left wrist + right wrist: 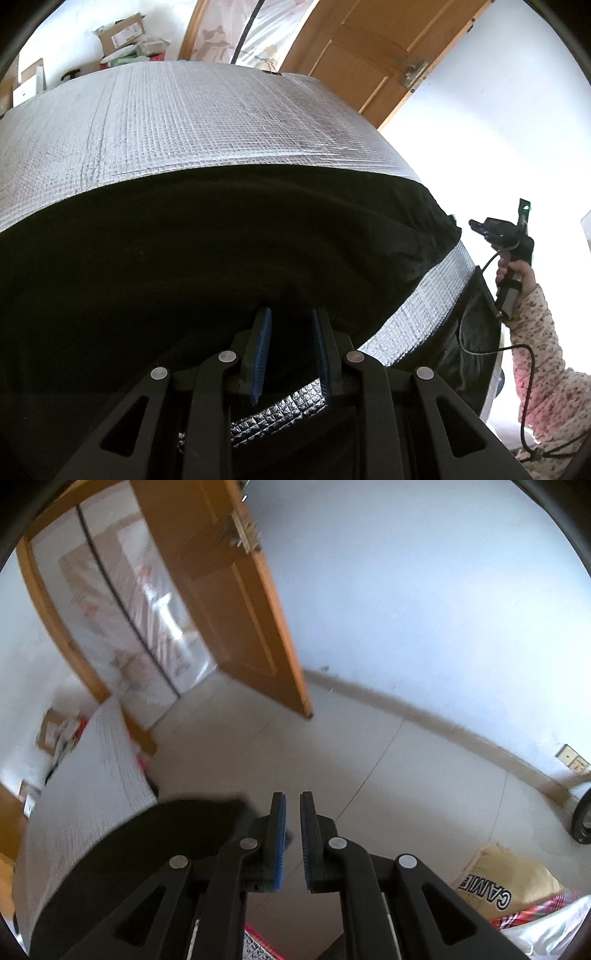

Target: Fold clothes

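A black garment point(221, 240) lies spread across the near half of a table covered in silver quilted foil point(184, 122). My left gripper point(291, 314) stands open low over the garment's near edge; dark cloth and foil show in the gap between its blue pads point(260, 354). To the right, a hand in a floral sleeve point(532, 332) holds my right gripper point(478, 225) just past the garment's right corner. In the right wrist view my right gripper point(293, 797) is narrowly open and holds nothing, out over the floor. The garment point(147, 834) and table point(92, 775) lie to its left.
An open wooden door point(229, 609) and a white wall stand beyond the table's right end. Cardboard boxes point(122, 33) sit behind the table. On the tiled floor point(369, 757) are a yellow sack point(509, 878) and a black wheel point(583, 819). A cable point(524, 369) hangs from the right gripper.
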### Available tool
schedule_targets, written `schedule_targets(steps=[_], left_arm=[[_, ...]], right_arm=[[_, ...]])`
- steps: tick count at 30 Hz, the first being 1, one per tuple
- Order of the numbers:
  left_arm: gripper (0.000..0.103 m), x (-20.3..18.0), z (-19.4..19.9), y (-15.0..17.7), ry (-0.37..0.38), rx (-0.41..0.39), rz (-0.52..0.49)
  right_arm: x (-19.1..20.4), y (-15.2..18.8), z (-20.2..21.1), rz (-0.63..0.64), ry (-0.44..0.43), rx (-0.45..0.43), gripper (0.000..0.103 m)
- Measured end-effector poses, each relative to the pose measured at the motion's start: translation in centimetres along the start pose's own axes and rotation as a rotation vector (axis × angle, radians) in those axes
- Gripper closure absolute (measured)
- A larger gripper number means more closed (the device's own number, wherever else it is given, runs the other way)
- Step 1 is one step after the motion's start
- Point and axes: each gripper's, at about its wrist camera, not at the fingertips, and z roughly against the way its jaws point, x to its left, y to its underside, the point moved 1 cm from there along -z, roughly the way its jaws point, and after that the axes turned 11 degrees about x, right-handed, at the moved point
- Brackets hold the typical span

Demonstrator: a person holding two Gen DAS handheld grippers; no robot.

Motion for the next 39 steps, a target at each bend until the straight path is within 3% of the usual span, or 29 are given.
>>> schedule_targets(steps=[4,9,15,21,26,28,31,34,39], left_arm=[[0.080,0.0,0.0,0.0,0.000,-0.003,-0.001],[0.080,-0.1,0.2,0.5,-0.001,-0.006,-0.004],[0.080,-0.1,0.6,1.1,-0.013,0.006,-0.012],[0.080,-0.1,0.8,1.5,-0.007,0.006,-0.015],[0.080,0.2,1.2,1.8,0.011,-0.003,-0.006],[0.079,0.3,1.7,1.9,0.014,-0.020,0.001],[0.079,0.6,2.4,2.1,0.019,-0.045,0.012],[0.079,0.8,3.1,2.4,0.024,-0.070,0.023],[0.079,1.8,5.5,4.1,-0.001,-0.118,0.048]], right_arm=[[0.4,0.2,1.3,0.021,-0.063,-0.003,0.090],[5.3,3.0,1.5,0.232,-0.206,0.077,0.086],[10.7,7.4,0.4,0.472,-0.209,0.138,0.082],[9.6,8.9,-0.1,0.471,-0.159,0.171,0.081],[8.5,8.1,0.1,0.433,-0.133,0.189,0.081],[9.0,8.1,0.7,0.424,-0.128,0.175,0.080],[11.6,9.9,2.0,0.521,-0.171,0.140,0.079],[13.2,11.6,1.7,0.571,-0.187,0.171,0.079],[12.9,12.3,1.2,0.517,-0.177,0.206,0.079]])
